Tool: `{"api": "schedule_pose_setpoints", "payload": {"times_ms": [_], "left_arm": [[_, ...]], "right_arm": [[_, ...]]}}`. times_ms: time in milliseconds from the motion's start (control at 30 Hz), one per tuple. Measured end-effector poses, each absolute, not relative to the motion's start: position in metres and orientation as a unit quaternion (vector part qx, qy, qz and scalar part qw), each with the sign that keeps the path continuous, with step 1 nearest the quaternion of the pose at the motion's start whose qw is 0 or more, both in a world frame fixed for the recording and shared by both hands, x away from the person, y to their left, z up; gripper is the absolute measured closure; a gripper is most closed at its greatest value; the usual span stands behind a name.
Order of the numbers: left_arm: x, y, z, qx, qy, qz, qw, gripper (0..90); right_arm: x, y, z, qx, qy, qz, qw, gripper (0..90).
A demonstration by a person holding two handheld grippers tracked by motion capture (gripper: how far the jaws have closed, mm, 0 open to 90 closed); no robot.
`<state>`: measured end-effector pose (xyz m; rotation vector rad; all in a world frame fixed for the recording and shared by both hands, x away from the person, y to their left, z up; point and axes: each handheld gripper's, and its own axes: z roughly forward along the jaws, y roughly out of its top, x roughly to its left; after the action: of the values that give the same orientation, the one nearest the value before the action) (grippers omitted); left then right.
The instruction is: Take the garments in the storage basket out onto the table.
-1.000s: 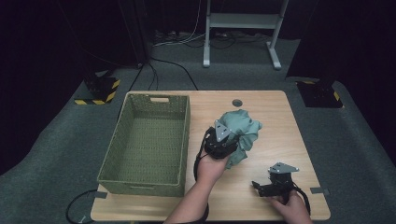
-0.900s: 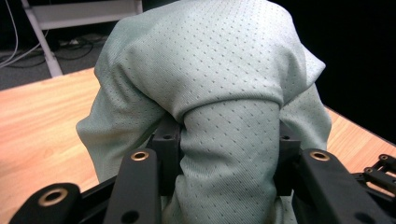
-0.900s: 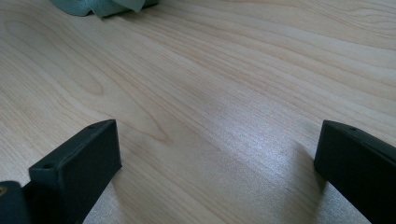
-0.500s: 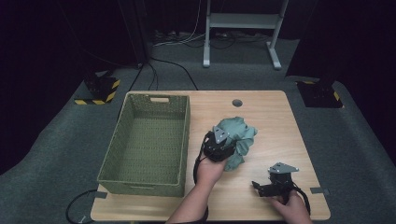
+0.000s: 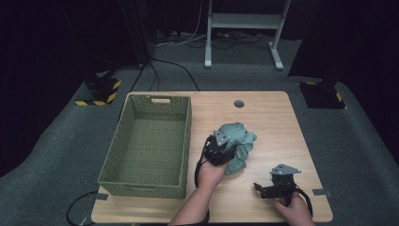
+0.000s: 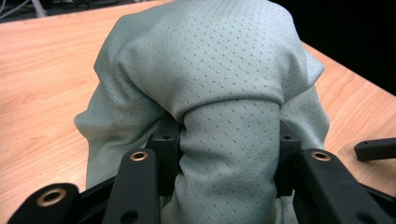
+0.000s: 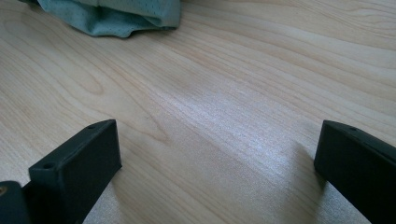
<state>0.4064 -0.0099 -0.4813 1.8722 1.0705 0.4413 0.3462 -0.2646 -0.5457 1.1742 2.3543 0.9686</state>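
Dark floor and black surroundings frame a pale wooden tabletop [image 5: 268, 117], seen from above. An empty green woven basket [image 5: 149, 143] is set on its left part, long axis running away from the person. Just right of the basket's near half, a crumpled pale green cloth [image 5: 240, 141] is bunched near the middle of the tabletop. The left hand-held gripper [image 5: 220, 149] is seen at the cloth's near-left edge, pointing away from the person; in the left gripper view its jaws are closed tightly on a thick fold of the cloth [image 6: 219, 93], which bulges up and over them, while the rest is draped toward the wood. The right hand-held gripper [image 5: 277, 182] is rested low near the front right of the tabletop, well apart from the cloth; in the right gripper view its jaws are spread wide with nothing but bare wood between them, and an edge of the cloth [image 7: 116, 16] is visible far ahead. The basket lies to the left of the held cloth, so a carry would probably be made leftward over the basket's near wall, by the left hand, which is much the nearer.
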Motion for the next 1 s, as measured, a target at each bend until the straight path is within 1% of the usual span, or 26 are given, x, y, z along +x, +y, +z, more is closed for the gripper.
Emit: {"api": "schedule_pose_setpoints", "payload": {"times_ms": [1000], "left_arm": [[0.413,-0.023,-0.506,0.785,0.433,0.144,0.418,55.8]], "right_arm": [[0.346,-0.264,-0.546,0.413,0.828,0.34,0.169,0.0]]}}
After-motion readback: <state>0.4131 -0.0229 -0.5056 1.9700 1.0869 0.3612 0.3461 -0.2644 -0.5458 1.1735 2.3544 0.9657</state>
